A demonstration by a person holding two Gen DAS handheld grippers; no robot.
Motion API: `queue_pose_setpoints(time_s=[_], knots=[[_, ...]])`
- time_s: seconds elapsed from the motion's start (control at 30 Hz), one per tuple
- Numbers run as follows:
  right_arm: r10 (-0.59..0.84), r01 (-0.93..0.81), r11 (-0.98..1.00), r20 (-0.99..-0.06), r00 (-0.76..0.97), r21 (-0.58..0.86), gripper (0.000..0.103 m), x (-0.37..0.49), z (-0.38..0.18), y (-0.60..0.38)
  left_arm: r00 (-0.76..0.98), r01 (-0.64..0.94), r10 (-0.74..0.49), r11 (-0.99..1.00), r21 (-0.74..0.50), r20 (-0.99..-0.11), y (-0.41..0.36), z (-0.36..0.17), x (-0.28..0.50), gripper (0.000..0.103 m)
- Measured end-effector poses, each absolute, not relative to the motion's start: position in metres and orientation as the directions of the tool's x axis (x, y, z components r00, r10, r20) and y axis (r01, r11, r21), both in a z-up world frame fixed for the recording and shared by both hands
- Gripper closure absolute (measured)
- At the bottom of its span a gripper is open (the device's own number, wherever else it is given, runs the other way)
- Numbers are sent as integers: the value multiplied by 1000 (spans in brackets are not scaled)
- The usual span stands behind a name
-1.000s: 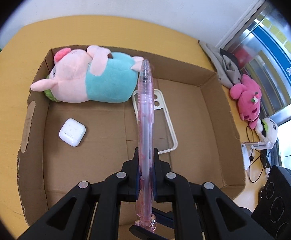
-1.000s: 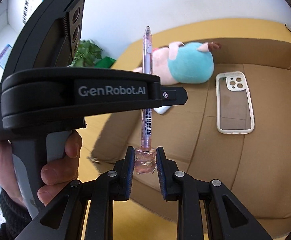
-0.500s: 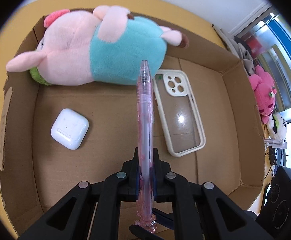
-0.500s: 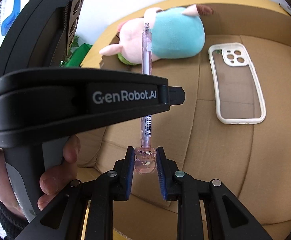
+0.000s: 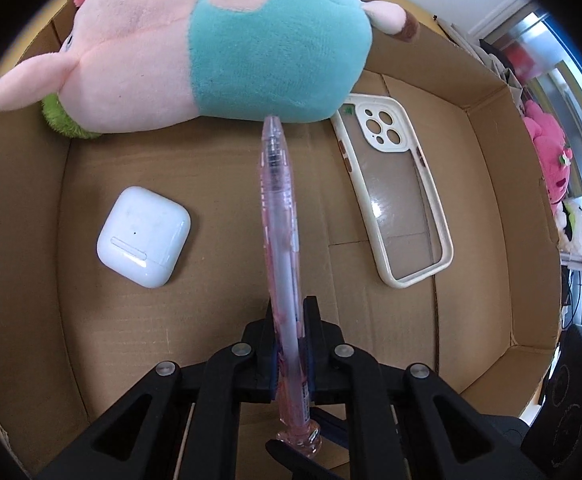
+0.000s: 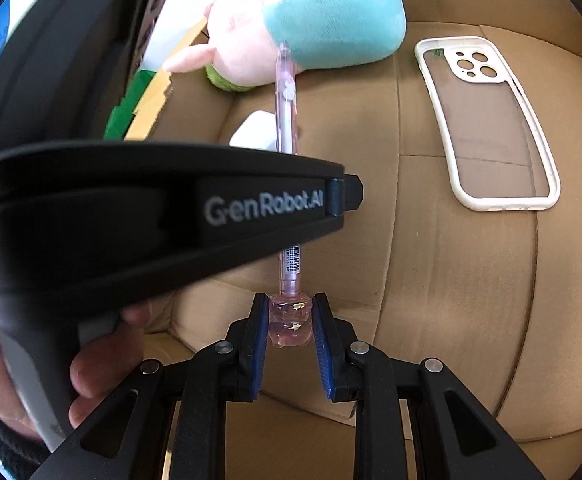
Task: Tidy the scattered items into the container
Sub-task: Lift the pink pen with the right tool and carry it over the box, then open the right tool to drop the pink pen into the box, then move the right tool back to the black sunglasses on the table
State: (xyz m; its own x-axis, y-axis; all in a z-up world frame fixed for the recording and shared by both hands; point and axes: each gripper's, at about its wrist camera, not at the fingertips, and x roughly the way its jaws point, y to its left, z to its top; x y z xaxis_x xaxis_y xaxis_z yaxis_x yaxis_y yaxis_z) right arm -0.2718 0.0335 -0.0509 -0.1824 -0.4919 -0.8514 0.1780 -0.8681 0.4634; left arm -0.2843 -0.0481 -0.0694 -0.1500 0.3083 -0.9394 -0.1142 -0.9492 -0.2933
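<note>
Pink pen (image 5: 281,240) hangs over the cardboard box (image 5: 487,184), pinched mid-barrel by the left gripper (image 5: 289,344); the right gripper (image 6: 291,320) pinches its cap; placing is in hand; next, both fingers must spread near the box floor.

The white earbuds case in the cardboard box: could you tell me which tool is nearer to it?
Left. The left tool grips the pink pen's middle, just right of the white earbuds case; the right tool holds the pen's rear end, farther back.

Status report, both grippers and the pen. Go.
Left gripper shut on pink pen, right gripper shut on its cap end. Pen over cardboard box. Plush pig, earbud case, phone case below; gap between clear.
</note>
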Motion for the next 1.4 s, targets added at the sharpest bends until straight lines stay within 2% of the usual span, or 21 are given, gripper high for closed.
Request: queue_pose_setpoints(time_s=[0.47,0.6,0.7,0.8,0.87,0.97,1.1,1.2,1.27,1.33,1.4], knots=[[-492,164,-869,-853,-176,467,78,-280,-61,43,-158,-131,307,-949,-288,-939,-53,-69,-282,93],[-494,164,-867,-851,-178,470,73,-281,-61,47,-179,-131,290,-954,-269,-940,-55,-65,-280,87],[-503,160,-863,-844,-184,479,65,-283,-61,53,-202,-128,294,-954,-272,-934,-57,-58,-277,84],[-502,153,-864,-842,-200,479,53,-284,-60,58,-236,-127,299,-953,-276,-924,-62,-48,-272,82],[-488,147,-873,-845,-219,466,38,-284,-58,62,-264,-128,295,-954,-270,-918,-66,-39,-267,82],[-490,151,-872,-832,-259,466,25,-280,-49,70,-314,-126,290,-957,-263,-904,-63,-25,-262,78],[-454,203,-891,-827,-333,407,18,-272,-31,78,-412,-111,247,-969,-220,-877,-68,-4,-240,67],[-389,226,-920,-822,-417,320,11,-252,-24,89,-505,-100,198,-980,-171,-840,-73,14,-212,61],[-339,226,-939,-813,-474,260,8,-234,-15,93,-569,-83,164,-986,-143,-806,-74,25,-188,53],[-300,219,-952,-794,-529,214,8,-214,1,92,-637,-61,125,-992,-111,-761,-72,36,-164,39],[-271,216,-961,-768,-580,176,6,-189,20,91,-695,-55,113,-993,-105,-710,-70,46,-139,32]])
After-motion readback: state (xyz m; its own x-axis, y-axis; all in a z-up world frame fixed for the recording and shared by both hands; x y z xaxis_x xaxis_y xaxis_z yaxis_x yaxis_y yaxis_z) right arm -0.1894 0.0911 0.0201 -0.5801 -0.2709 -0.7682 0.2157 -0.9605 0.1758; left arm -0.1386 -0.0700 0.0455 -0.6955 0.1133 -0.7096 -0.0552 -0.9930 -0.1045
